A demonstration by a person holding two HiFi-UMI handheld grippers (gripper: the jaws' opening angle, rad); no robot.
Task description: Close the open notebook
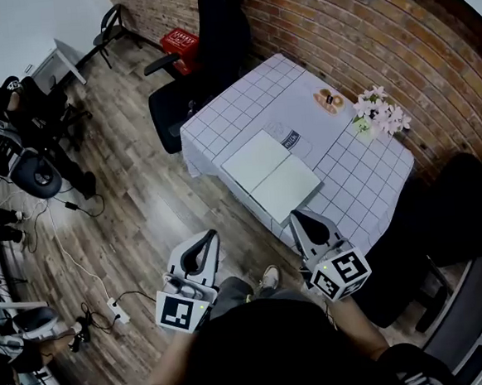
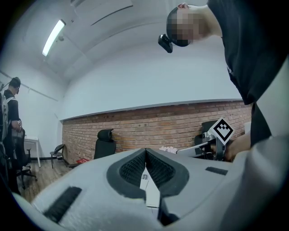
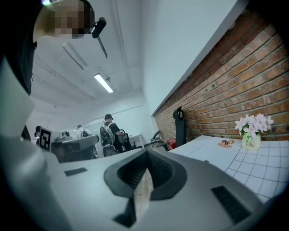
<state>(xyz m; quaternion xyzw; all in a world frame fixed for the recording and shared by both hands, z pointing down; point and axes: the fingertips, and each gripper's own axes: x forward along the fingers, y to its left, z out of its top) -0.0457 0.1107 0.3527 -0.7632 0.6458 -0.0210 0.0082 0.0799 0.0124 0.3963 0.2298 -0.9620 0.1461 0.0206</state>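
Observation:
The open notebook (image 1: pixel 270 175) lies flat with blank white pages on the checked tablecloth of the table (image 1: pixel 366 194), near its front edge. Both grippers hang in front of the table, short of it and above the wooden floor. My left gripper (image 1: pixel 208 234) is to the notebook's lower left, and its jaws meet with nothing between them (image 2: pixel 145 151). My right gripper (image 1: pixel 296 216) is just below the notebook's near corner, also shut and empty (image 3: pixel 146 151). Neither touches the notebook, which shows in neither gripper view.
On the table stand a vase of pale flowers (image 1: pixel 378 117), a small plate of pastry (image 1: pixel 328 100) and a labelled glass (image 1: pixel 293 140). A black office chair (image 1: pixel 191 92) stands at the table's far left. A brick wall runs behind. People, chairs and floor cables (image 1: pixel 116 309) are at left.

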